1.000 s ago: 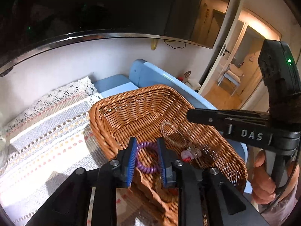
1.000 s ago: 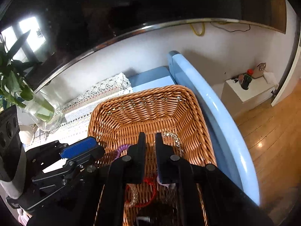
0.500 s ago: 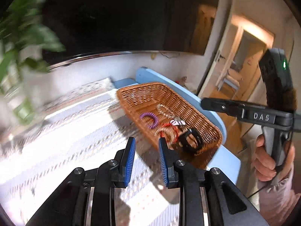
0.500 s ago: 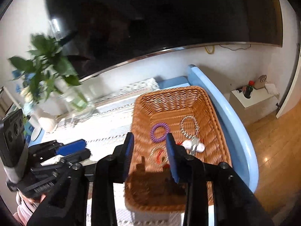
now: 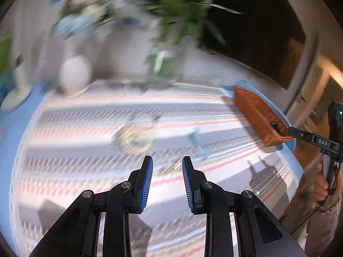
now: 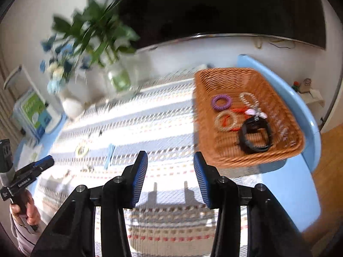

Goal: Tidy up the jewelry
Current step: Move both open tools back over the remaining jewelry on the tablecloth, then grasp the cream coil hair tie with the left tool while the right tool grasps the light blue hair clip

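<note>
Two empty tongs, one basket

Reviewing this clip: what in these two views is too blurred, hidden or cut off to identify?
- Left wrist: motion blur smears the items on the cloth; the yellowish ring and pale blue piece can't be identified.
- Left wrist: basket seen edge-on, contents hidden by its wall.
- Right wrist: small pieces near the left gripper are too small and blurred.
- Right wrist: the right gripper holds nothing.
</note>
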Motion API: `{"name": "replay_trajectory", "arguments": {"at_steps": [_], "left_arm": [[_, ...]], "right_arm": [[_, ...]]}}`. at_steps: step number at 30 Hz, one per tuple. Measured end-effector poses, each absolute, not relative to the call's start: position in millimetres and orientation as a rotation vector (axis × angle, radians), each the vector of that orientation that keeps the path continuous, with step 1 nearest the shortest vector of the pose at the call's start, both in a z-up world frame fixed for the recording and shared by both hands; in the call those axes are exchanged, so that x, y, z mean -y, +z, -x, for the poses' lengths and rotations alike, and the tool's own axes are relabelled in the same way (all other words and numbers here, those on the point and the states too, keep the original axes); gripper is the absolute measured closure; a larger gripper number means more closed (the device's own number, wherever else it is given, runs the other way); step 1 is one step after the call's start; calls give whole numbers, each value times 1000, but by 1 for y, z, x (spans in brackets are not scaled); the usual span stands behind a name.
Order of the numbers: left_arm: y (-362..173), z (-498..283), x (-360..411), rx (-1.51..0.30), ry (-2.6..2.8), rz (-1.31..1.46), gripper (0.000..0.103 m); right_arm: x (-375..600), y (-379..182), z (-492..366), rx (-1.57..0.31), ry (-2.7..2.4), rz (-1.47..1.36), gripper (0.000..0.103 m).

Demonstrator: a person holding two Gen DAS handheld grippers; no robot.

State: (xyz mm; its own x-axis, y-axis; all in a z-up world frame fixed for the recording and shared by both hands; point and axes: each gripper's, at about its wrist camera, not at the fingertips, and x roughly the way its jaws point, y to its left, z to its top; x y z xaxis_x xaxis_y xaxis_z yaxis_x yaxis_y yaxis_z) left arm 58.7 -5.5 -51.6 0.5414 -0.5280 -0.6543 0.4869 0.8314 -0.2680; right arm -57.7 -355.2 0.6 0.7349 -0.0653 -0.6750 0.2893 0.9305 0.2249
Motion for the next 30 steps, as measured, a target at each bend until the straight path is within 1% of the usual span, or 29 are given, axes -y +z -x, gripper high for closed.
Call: {"name": "replay_trajectory", "arguments": {"at_steps": [5, 9, 10, 12, 16, 20, 23, 26, 30], "left_arm": [[-83, -58, -37, -864, -548, 147, 74], [-95, -58, -40, -884, -550, 185, 74], [-98, -59, -38, -888, -552, 191, 75], [-100, -61, -37, -895, -554, 185, 75], [-94, -69, -26, -917, -555, 139, 75], [-90, -97, -17, -1038, -543, 107, 75], [-74, -121, -8, -1029, -623, 92, 75], [-60, -140, 10, -986, -658, -18, 75], [-66, -167, 28, -989, -754, -80, 75]], "right_arm": [[309, -10, 35, -748, -144, -260, 55], [285, -26, 21, -737, -108, -224, 55], [277, -33, 19, -704, -110, -185, 55], [271, -49, 13, -701, -129, -147, 55], [275, -74, 1, -770, -106, -198, 55], [273, -73, -6, -803, -94, -195, 55], [264, -59, -16, -808, -50, -188, 55], [260, -54, -42, -857, -3, -229, 55], [254, -58, -76, -890, 38, -259, 55]]}}
